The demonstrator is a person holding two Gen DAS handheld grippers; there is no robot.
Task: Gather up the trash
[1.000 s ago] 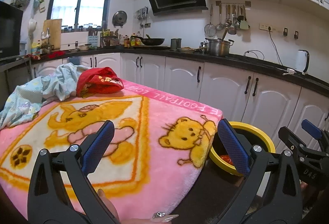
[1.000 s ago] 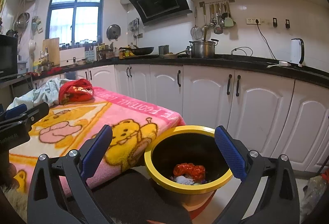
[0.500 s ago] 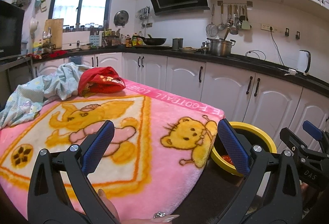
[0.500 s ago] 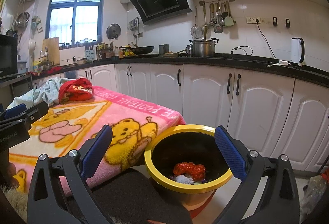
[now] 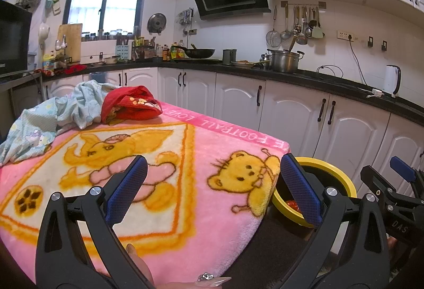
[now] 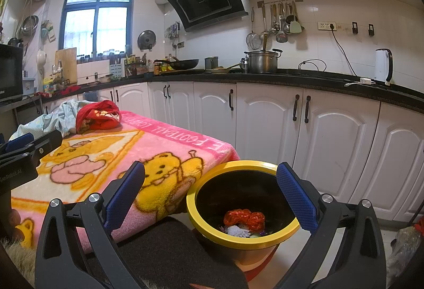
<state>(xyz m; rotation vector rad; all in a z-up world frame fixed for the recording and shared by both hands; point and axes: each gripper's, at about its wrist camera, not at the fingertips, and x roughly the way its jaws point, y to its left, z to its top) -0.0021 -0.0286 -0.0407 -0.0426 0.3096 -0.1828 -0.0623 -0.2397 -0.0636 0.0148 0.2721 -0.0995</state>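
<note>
A yellow-rimmed black trash bin (image 6: 242, 205) stands on the floor by the table's right corner; it also shows in the left wrist view (image 5: 328, 179). Red crumpled trash (image 6: 243, 218) and a white scrap lie in its bottom. My right gripper (image 6: 210, 195) is open and empty, held above and in front of the bin. My left gripper (image 5: 213, 189) is open and empty above the pink blanket-covered table (image 5: 164, 156). A red cloth item (image 5: 131, 106) and a light blue cloth (image 5: 53, 114) lie at the table's far left.
White cabinets (image 6: 265, 127) under a black counter run behind the table and bin. A dark mat (image 6: 172, 254) lies on the floor by the bin. The right gripper shows at the right edge of the left wrist view (image 5: 394, 193). A bag (image 6: 405, 244) sits on the floor, far right.
Both grippers have drifted only slightly; the view shifted a little. Both stay open and empty.
</note>
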